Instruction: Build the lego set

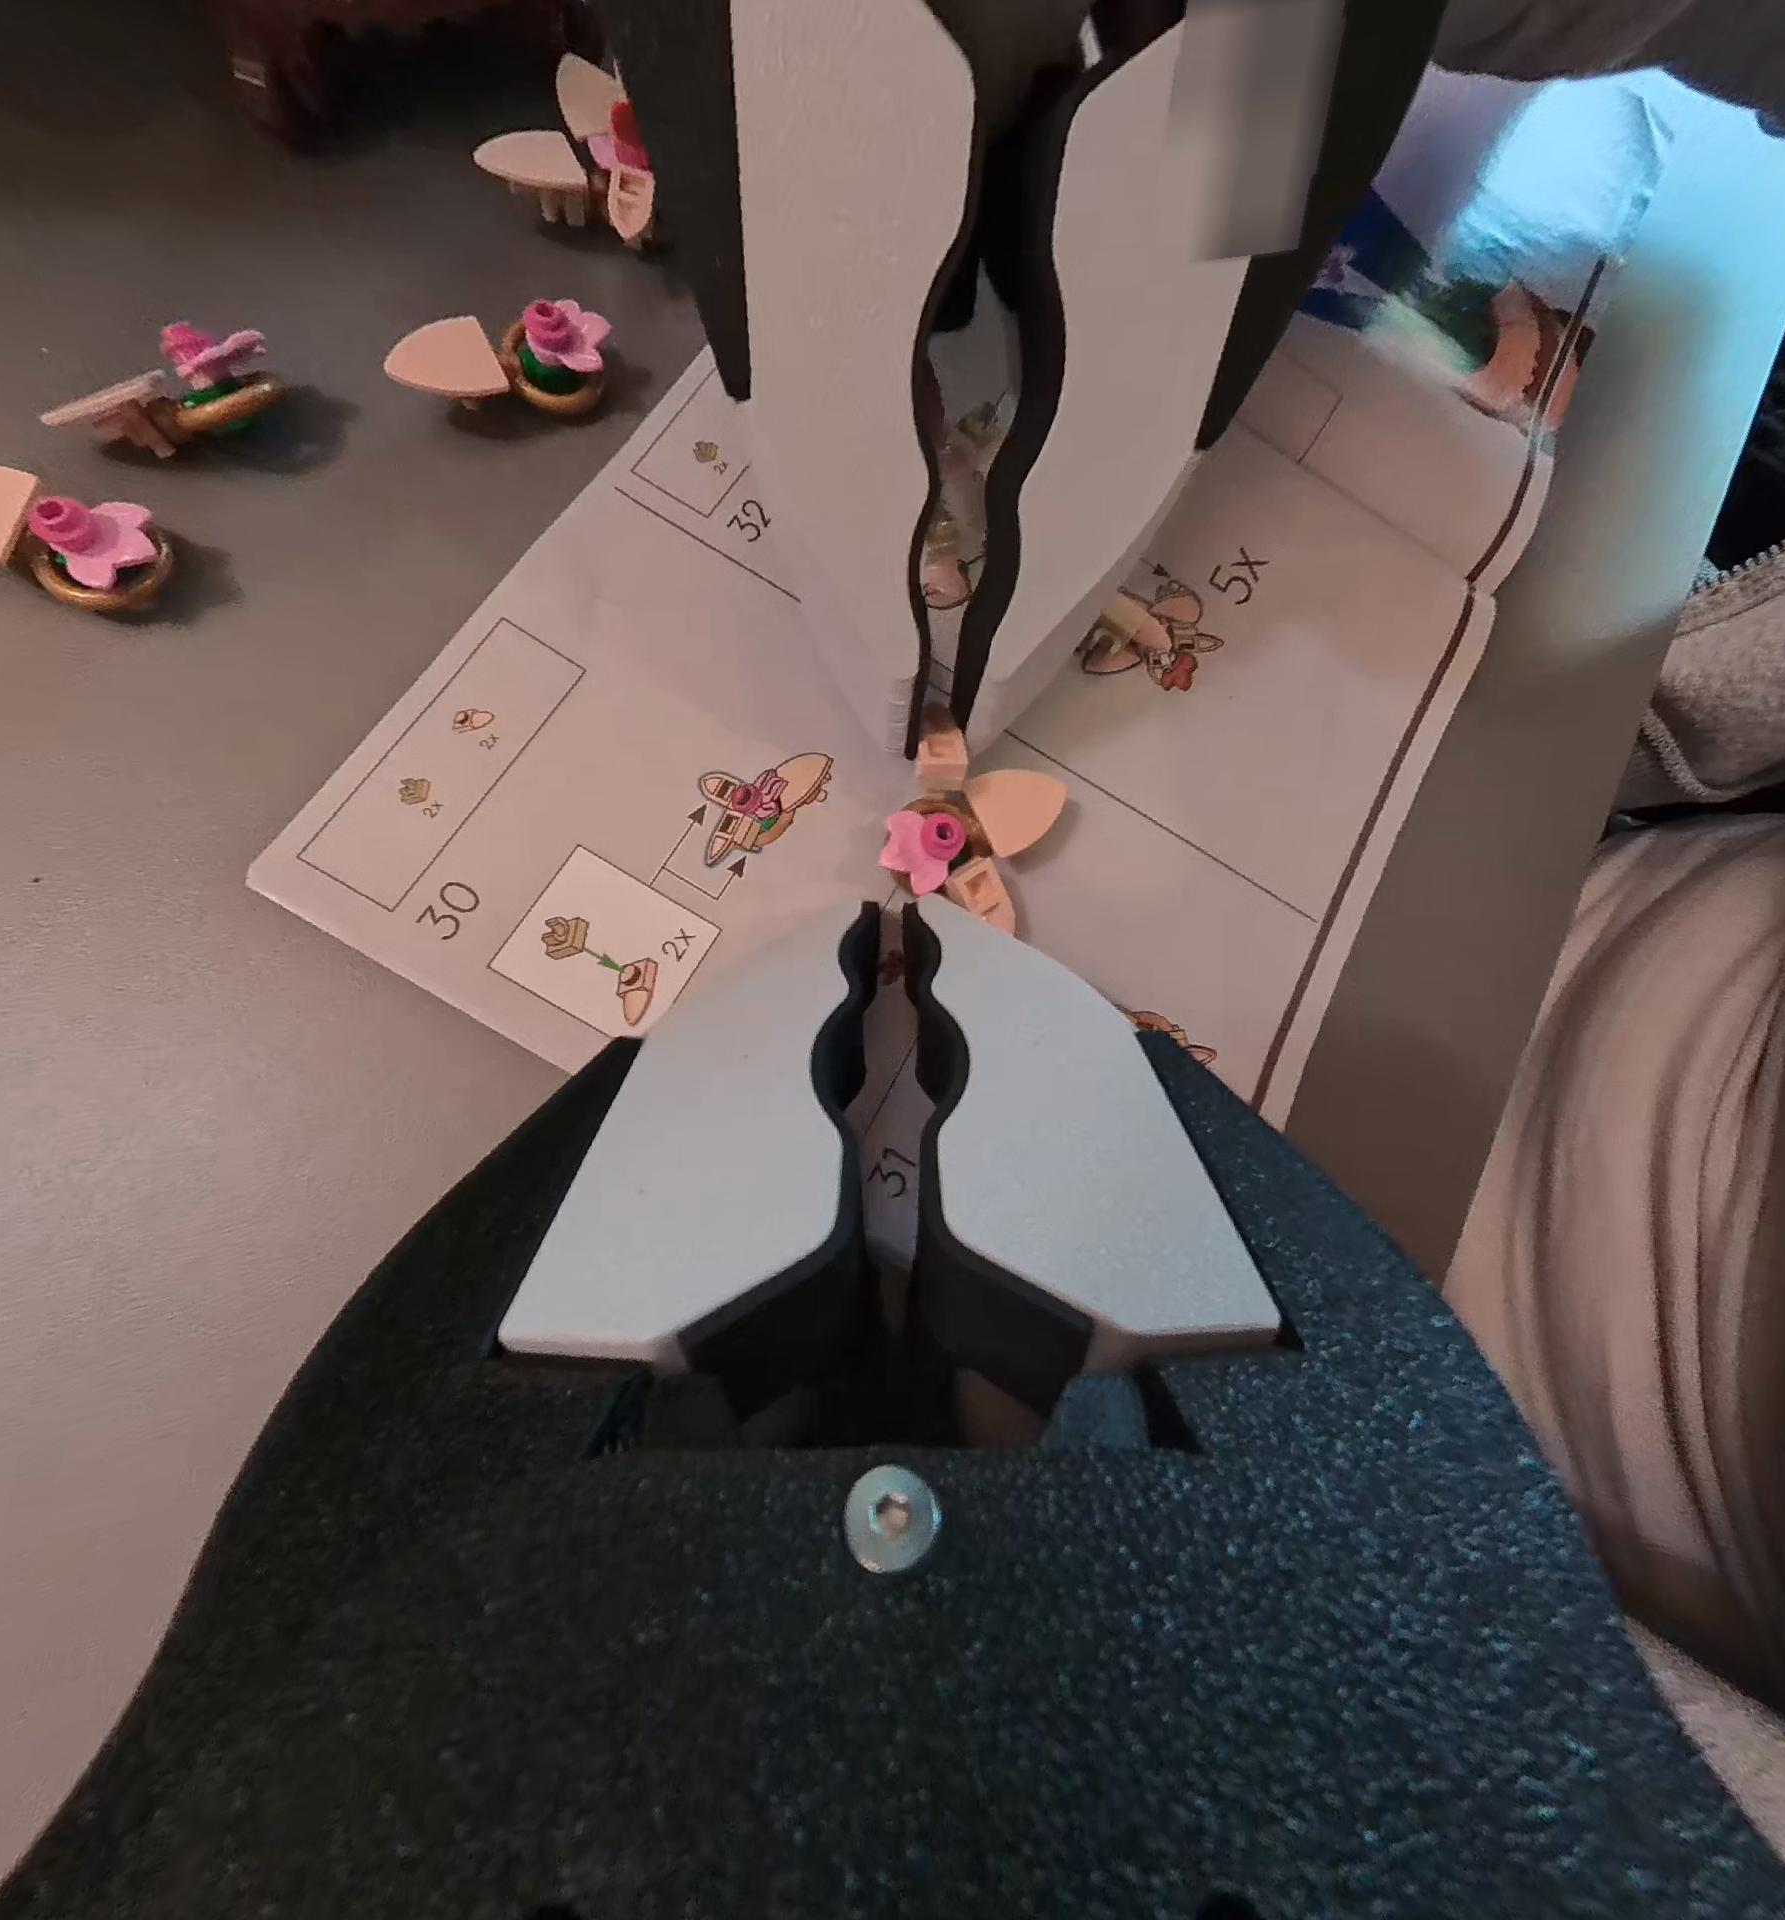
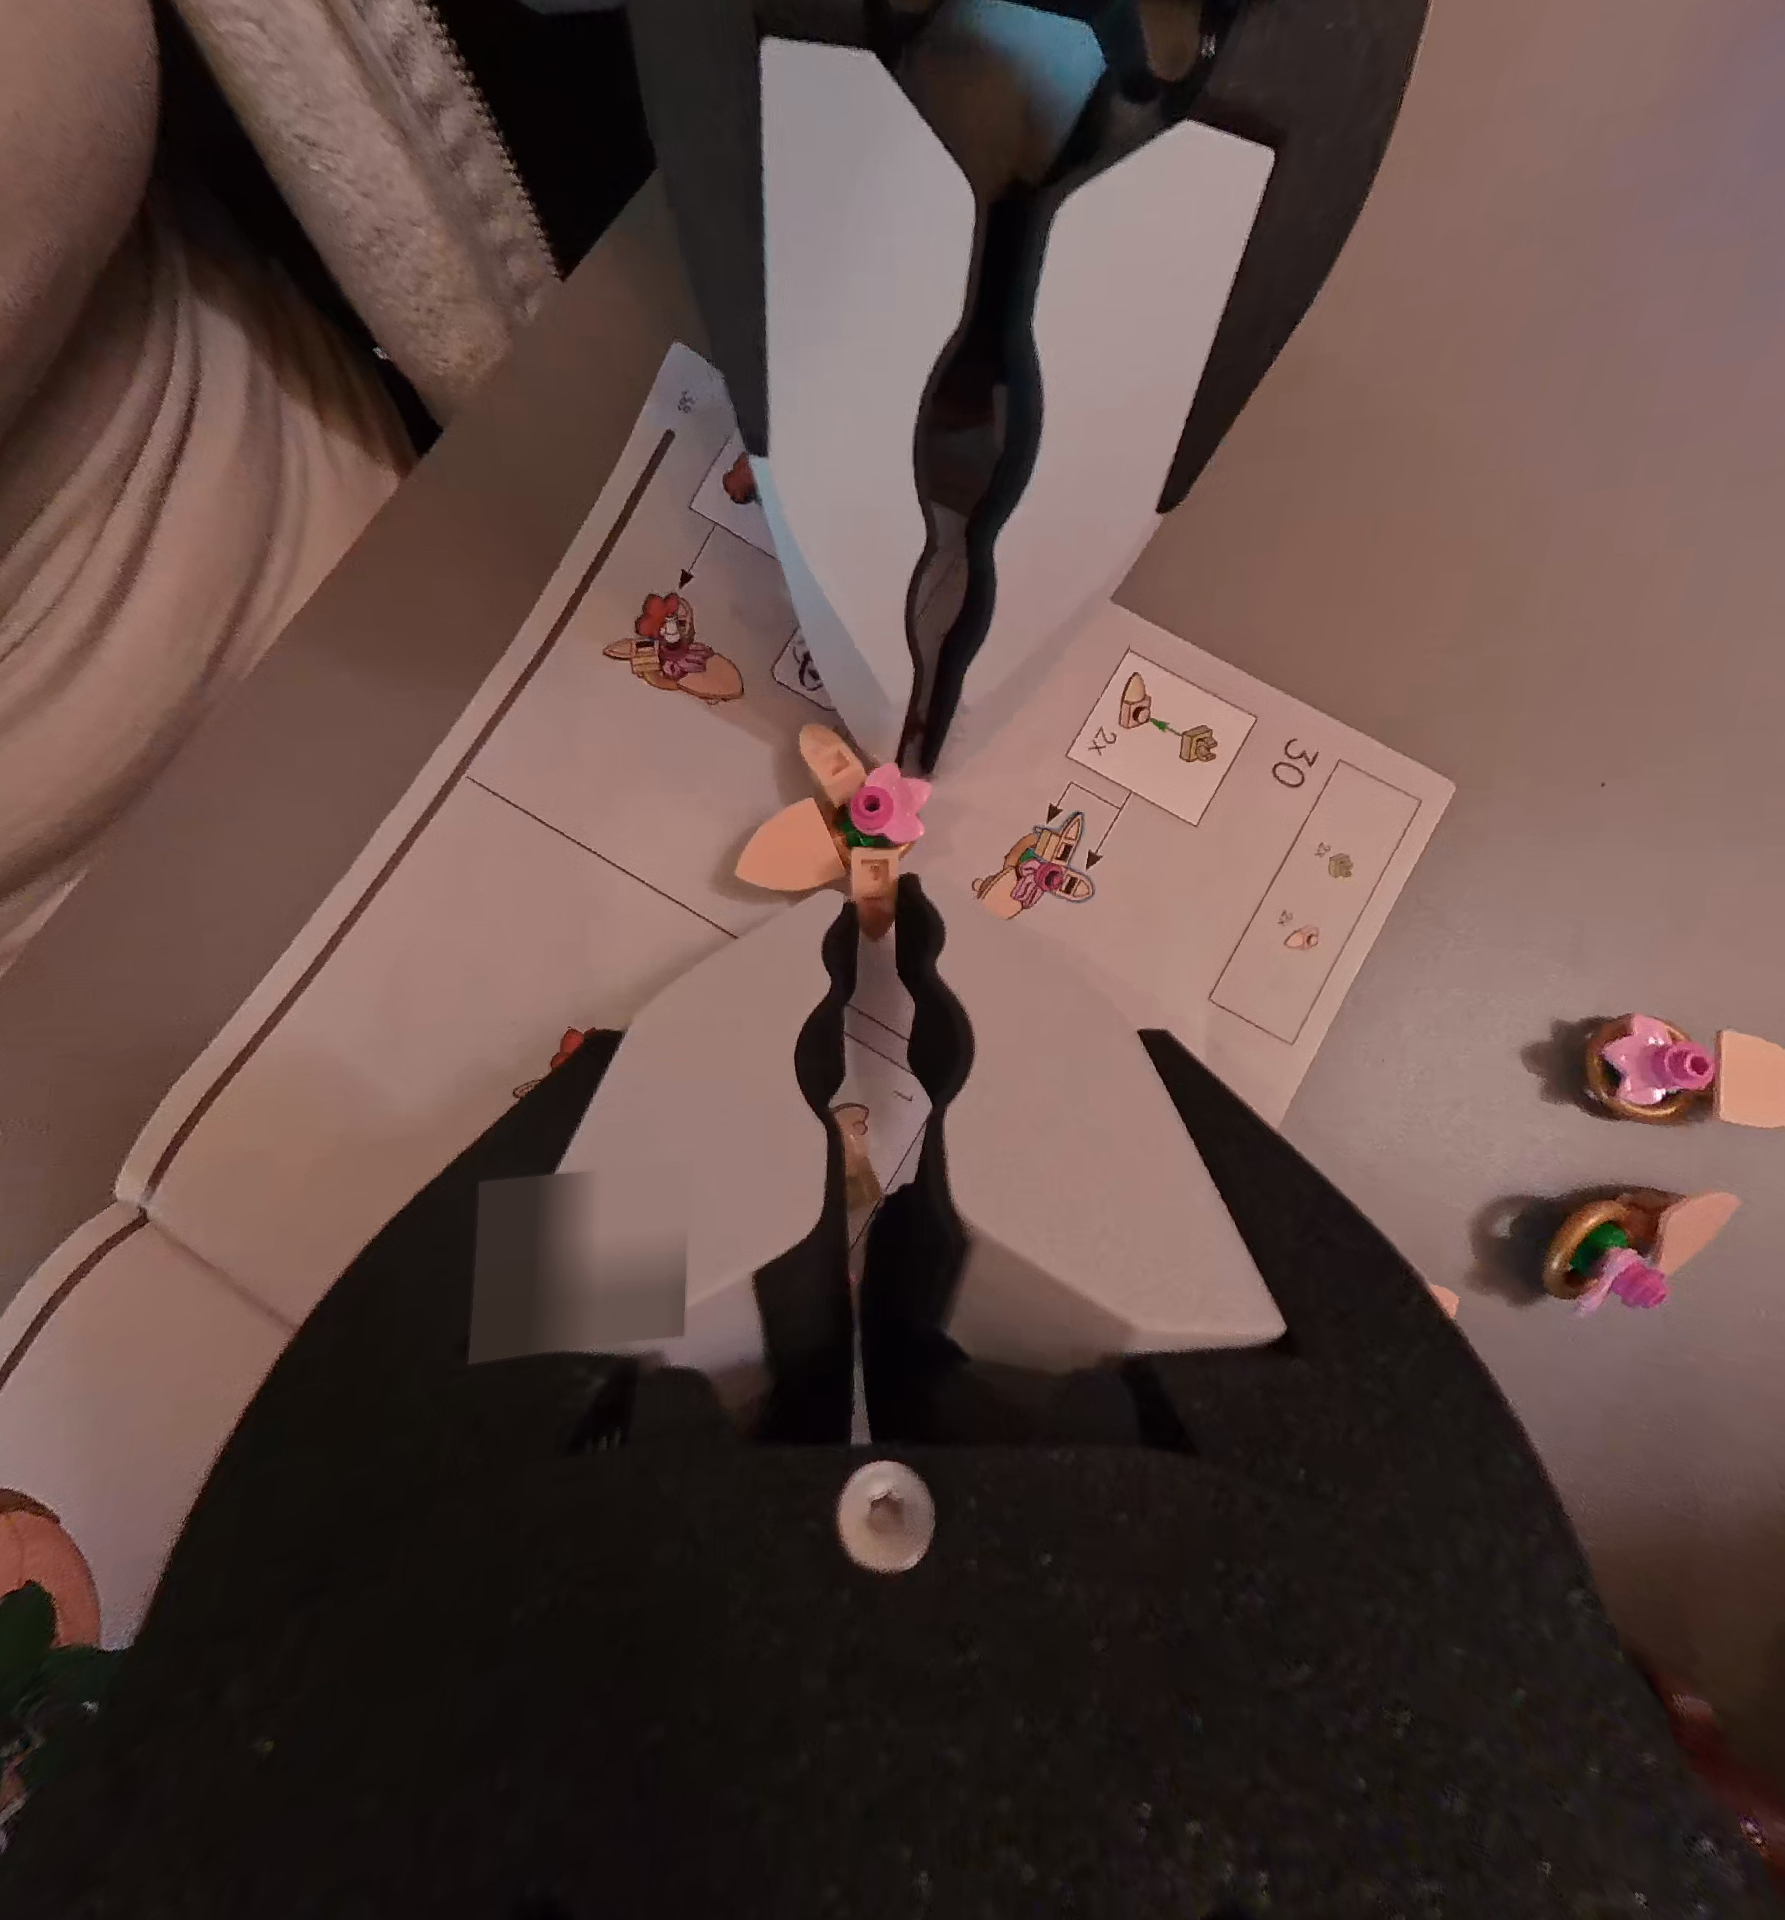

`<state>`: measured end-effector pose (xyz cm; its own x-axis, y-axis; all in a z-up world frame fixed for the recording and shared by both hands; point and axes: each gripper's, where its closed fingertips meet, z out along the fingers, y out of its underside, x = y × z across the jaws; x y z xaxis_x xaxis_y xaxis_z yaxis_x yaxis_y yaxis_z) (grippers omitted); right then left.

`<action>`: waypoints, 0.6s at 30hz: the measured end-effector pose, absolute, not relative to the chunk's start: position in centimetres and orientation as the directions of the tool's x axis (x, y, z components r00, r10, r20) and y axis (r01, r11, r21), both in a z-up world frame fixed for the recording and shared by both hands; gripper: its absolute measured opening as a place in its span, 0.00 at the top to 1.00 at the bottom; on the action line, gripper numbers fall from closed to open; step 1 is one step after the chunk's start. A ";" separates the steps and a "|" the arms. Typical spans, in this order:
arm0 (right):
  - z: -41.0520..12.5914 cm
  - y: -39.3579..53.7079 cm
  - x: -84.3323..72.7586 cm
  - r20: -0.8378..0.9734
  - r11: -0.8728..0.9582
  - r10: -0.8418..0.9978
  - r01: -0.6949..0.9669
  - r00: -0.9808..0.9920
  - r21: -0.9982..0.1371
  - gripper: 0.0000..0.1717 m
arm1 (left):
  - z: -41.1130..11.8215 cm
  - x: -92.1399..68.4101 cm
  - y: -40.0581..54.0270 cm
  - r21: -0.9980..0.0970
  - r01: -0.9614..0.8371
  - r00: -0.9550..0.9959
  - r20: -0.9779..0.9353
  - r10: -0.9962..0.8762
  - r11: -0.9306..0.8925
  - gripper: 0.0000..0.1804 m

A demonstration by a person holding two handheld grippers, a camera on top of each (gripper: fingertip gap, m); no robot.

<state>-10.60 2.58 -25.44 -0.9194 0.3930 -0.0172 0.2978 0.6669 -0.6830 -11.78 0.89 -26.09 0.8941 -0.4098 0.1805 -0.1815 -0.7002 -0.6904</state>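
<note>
Right gripper (image 2: pixel 872 914) is clenched on a small toy-brick flower assembly (image 2: pixel 846 842): peach petal-shaped pieces, a gold ring and a pink blossom with a magenta stud. Its black pads press on one narrow peach petal, clearest in the right wrist view; the left wrist view shows the same petal pinched at that gripper's tips from the far side. The assembly sits over the open white instruction booklet (image 1: pixel 576 748), near the middle of the page and close to the booklet's fold.

Left gripper (image 1: pixel 893 914) is nearly closed, tips just beside the pink blossom and another peach petal. From the left wrist view nothing shows between its pads, though the slit is narrow and dark, so it is probably bare. In the right wrist view its tips come down right at the blossom; contact cannot be told.

The booklet lies on a grey tabletop (image 1: pixel 140 935), one corner pointing toward the table's middle. The left wrist view alone shows four more flower assemblies (image 1: pixel 545 353) on the tabletop beyond the booklet's edge; the right wrist view catches only two of them (image 2: pixel 1688 1075). A person's beige garment (image 1: pixel 1646 1195) is at the table's near edge.
</note>
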 end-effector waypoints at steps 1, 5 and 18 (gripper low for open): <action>-25.3 2.6 -10.7 -0.009 0.670 0.389 0.290 -0.921 -0.683 0.97 | -26.1 -11.8 0.9 -0.690 -0.181 0.895 0.180 -0.409 -0.700 0.98; -25.4 2.6 -10.8 -0.004 0.692 0.366 0.275 -0.931 -0.668 0.97 | -26.1 -11.8 1.0 -0.694 -0.176 0.891 0.189 -0.413 -0.698 0.98; -25.6 2.5 -10.9 0.008 0.736 0.353 0.273 -0.935 -0.619 0.97 | -23.9 -11.8 1.0 -0.757 -0.195 0.902 0.111 -0.416 -0.624 0.98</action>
